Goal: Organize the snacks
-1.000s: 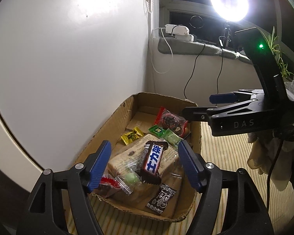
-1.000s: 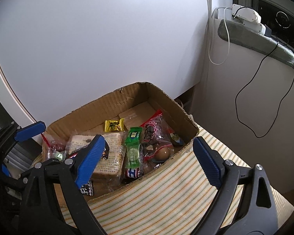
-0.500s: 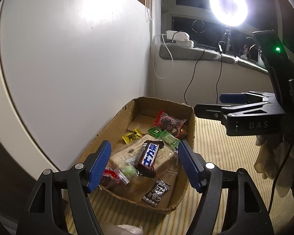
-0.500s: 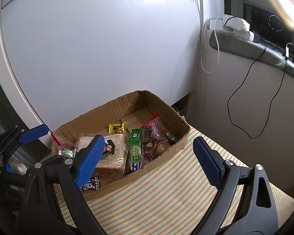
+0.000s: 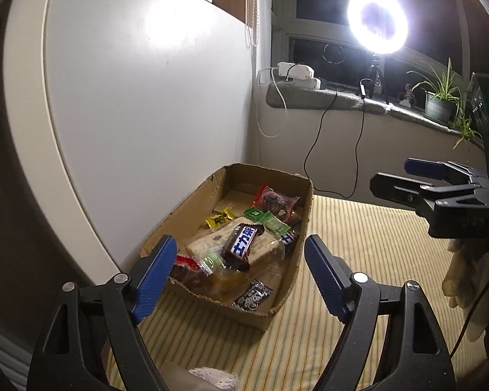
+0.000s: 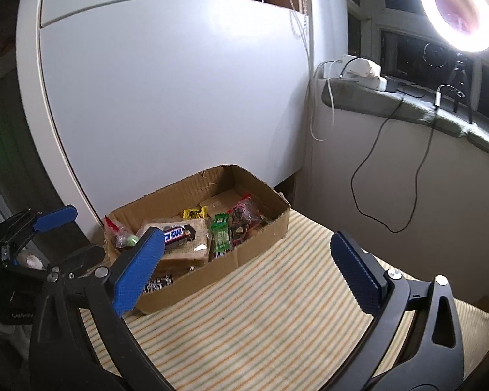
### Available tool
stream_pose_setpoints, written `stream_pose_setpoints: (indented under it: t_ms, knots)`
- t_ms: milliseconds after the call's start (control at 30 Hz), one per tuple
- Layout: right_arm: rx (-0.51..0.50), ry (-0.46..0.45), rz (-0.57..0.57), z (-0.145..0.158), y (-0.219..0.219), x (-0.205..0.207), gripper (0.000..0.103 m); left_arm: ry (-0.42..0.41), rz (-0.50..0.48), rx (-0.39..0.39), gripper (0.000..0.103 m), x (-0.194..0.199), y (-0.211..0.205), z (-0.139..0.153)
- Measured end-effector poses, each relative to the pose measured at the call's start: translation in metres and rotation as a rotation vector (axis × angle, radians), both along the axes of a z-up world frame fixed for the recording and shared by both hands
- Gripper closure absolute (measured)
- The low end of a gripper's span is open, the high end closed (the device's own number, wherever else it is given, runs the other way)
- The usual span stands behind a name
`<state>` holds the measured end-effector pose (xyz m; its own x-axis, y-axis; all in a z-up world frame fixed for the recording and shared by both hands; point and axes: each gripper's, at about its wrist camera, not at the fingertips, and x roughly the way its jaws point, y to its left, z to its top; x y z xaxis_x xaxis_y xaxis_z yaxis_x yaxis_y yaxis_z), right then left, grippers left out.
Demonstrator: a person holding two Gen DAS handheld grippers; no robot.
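— Blue-padded and black-framed, the left gripper point(image 5: 239, 275) stands with its jaws spread wide; they have just been opening further, and nothing lies between the pads. It touches nothing.

— And the other one?

— The right gripper point(image 6: 247, 268) is the same: jaws wide apart, just been opening, empty. In the left wrist view it shows at three o'clock, well clear of the box.

— Where are the snacks?

— All in one shallow brown cardboard box point(image 5: 278, 306), open at the top, at the centre of the left view, beyond the left pads. In the right view the box point(image 6: 212, 265) sits at about nine o'clock from the centre.

— How many can be counted?

— One dark chocolate bar with a blue and white label point(image 5: 241, 244) lying on one pale biscuit pack point(image 5: 212, 239); one small yellow candy point(image 5: 219, 218) at eleven o'clock of it; one green wrapped bar point(image 5: 270, 220); one red-edged clear packet point(image 5: 275, 200) toward the far end; one black and white sachet point(image 5: 252, 295) by the near wall. A few small clear-wrapped pieces at the near left corner are too jumbled to count.

— The surface and room?

— A yellow-and-white striped cloth point(image 5: 358, 238) lies under the box. A white panel point(image 5: 140, 104) stands just behind it, a lit ring lamp point(image 5: 377, 21) at one o'clock on a grey sill, and one potted plant point(image 5: 440, 97) further right.
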<state>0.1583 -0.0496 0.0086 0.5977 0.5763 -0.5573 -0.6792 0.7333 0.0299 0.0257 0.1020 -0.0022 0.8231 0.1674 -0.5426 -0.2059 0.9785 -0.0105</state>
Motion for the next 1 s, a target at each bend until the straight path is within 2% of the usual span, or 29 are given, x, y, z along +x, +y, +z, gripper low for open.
stream_pose_setpoints:
  t_ms: [333,1000]
  knots:
    - [-0.019,-0.011,-0.053,-0.007,-0.026,-0.025,0.0,-0.01,0.007,-0.006,0.022,-0.01,-0.006,0.001]
    - [-0.018,0.007,-0.057,-0.015,-0.044,-0.037,0.0,-0.008,0.007,0.011,0.022,-0.015,-0.012,0.002]
